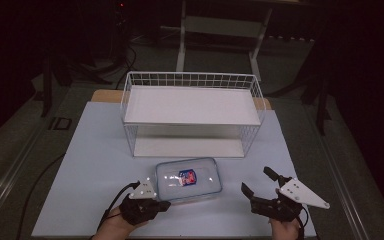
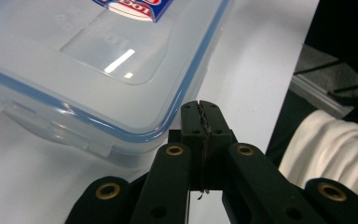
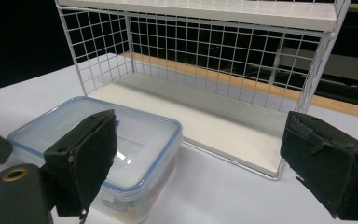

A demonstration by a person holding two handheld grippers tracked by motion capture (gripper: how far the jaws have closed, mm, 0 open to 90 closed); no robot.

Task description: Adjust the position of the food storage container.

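The plastic container (image 1: pixel 188 179) lies flat on the bench (image 1: pixel 90 165), just in front of the white wire shelf (image 1: pixel 190 115), lid on, with a red and blue label on top. It looks like a rigid, clear box with a blue-edged snap lid; its walls and lid are smooth and glossy, so they will likely be slippery under hard pads. Whether it has any weight inside I cannot tell, though something coloured shows faintly through the wall in the right gripper view.

The left claw (image 1: pixel 161 204) sits at the container's near left corner with its pads pressed together on nothing, the tips just beside the rim. The right claw (image 1: pixel 259 181) waits near the container's right side, spread wide and empty.

The surest hold is probably across the short walls below the lid's lip, or on a side latch tab, where the ridge gives the pads something to catch. The flat lid offers no purchase.
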